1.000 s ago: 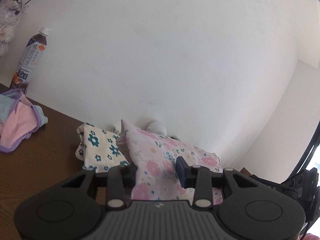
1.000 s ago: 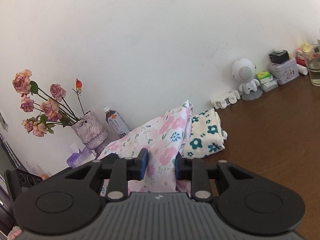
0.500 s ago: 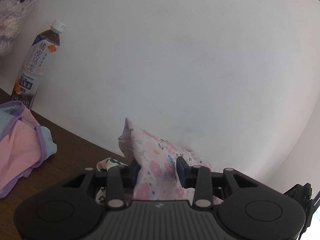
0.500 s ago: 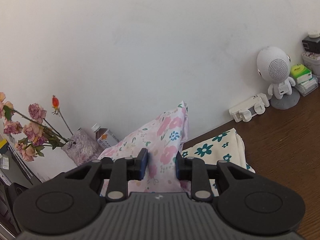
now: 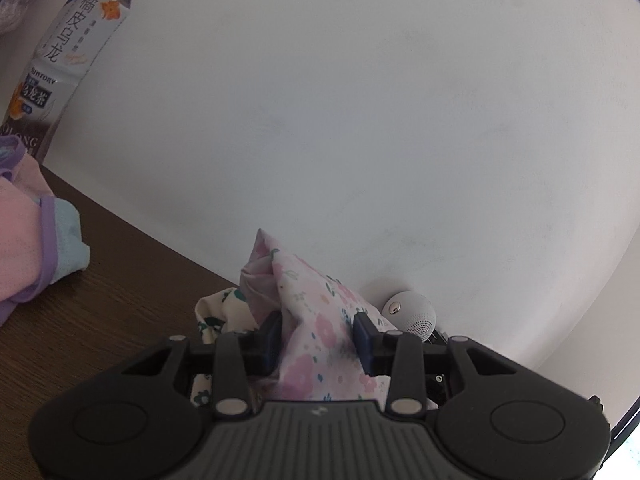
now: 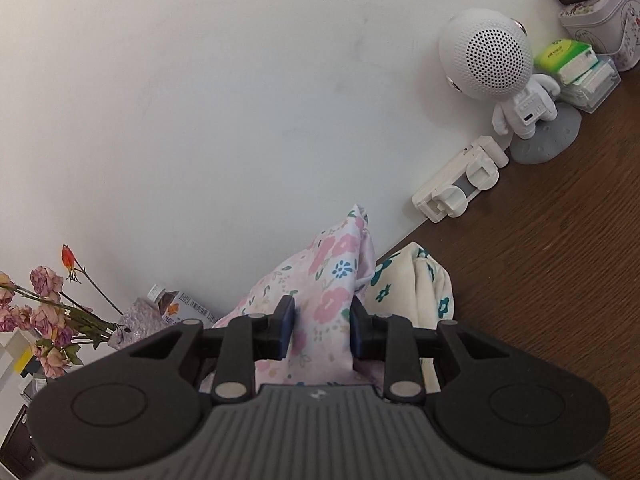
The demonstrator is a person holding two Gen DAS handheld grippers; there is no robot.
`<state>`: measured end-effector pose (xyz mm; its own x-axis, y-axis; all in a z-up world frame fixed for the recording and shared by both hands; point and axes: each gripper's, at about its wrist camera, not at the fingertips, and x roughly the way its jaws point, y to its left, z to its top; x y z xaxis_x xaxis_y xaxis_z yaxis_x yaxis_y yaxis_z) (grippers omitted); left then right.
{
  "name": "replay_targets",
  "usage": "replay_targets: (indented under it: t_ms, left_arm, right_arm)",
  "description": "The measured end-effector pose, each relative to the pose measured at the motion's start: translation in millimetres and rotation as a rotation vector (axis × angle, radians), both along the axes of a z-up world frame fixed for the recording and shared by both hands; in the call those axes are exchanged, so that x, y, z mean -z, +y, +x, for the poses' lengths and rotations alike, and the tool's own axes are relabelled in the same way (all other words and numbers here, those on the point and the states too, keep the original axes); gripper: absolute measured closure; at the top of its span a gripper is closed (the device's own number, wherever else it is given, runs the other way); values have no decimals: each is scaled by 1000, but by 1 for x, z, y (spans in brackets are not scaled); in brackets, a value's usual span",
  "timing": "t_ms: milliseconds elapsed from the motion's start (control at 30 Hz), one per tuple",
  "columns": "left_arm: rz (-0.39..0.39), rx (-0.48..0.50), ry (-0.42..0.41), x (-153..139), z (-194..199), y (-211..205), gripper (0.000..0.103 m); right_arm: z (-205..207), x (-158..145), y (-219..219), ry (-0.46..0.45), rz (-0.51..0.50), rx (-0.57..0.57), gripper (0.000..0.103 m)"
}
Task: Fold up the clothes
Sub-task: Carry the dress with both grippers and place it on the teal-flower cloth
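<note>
Pinching a pink floral-print cotton garment between the blue-padded jaws of the left gripper, closed down to the thickness of the bunched cloth, a peak of fabric standing up just past the tips. Gripping the same pink garment likewise in the right gripper, jaws narrowed onto the fold. Just beyond and beside the right jaws, a folded cream cloth with teal flowers lying on the dark brown wooden table. Left of the left jaws, a pink and lilac-trimmed garment. Farther off, a white plastic clip holder, a white astronaut-shaped speaker, a tall oolong tea bottle, and a vase of dried pink roses against the white wall.
</note>
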<state>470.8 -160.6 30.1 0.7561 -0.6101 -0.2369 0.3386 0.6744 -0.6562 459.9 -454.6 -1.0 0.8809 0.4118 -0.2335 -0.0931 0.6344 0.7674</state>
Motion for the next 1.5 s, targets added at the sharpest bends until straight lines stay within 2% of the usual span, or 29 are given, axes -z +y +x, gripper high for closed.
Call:
replay_targets:
  t_ms: [167,200,300,467,567,600,733,833,967,1167,1200,1233,1267,1367,1400,1467,1500]
  left_arm:
    - [2,5,5,2,1,0,58]
    - [-1,3,9,2,1,2,53]
    - [10,-26,8,0,0,7,48]
    - [37,-83,3,-4,-2,16,45]
    - [53,-117,-1,-6,-3,22,51]
    - [56,-121,-2,-6,-2,23,61]
    - [57,-97,-8,-2,5,20,74]
    - [57,-79,-13,2,11,18,80]
    - [73,-57,-26,4,16,13,83]
    - [96,-39,-37,9,25,10,83]
    - [99,-41,-37,8,24,10,82]
    - [99,-44,-36,8,24,11,82]
    - [101,-46,-34,8,24,12,81]
    - [121,-53,-33,7,24,16,59]
    - [140,-60,-47,5,22,15,49]
    - [178,-76,-76,3,18,12,44]
    - [197,-83,-90,2,16,10,39]
  right_arm:
    - [-3,1,-3,1,13,12,65]
    - [-5,0,-4,-3,12,17,60]
    - [-10,-6,-7,-20,-10,42,51]
    - [-14,-13,-7,-32,-48,63,48]
    - [-14,-14,-5,-26,-71,67,48]
    - [-14,-14,-3,-25,-76,64,48]
    - [-13,-13,3,-9,-93,59,49]
    - [-13,-12,6,-5,-94,54,62]
    - [-14,-11,7,-1,-68,54,72]
    - [-15,-6,6,10,-47,60,71]
    - [-15,-5,6,7,-54,59,68]
    - [-15,-5,6,7,-65,61,58]
    - [-16,-6,7,1,-76,61,53]
    - [-19,-11,9,-27,-105,58,46]
    - [-20,-13,10,-40,-115,59,41]
    - [-22,-17,12,-57,-137,65,34]
    - [-23,-18,13,-58,-148,69,31]
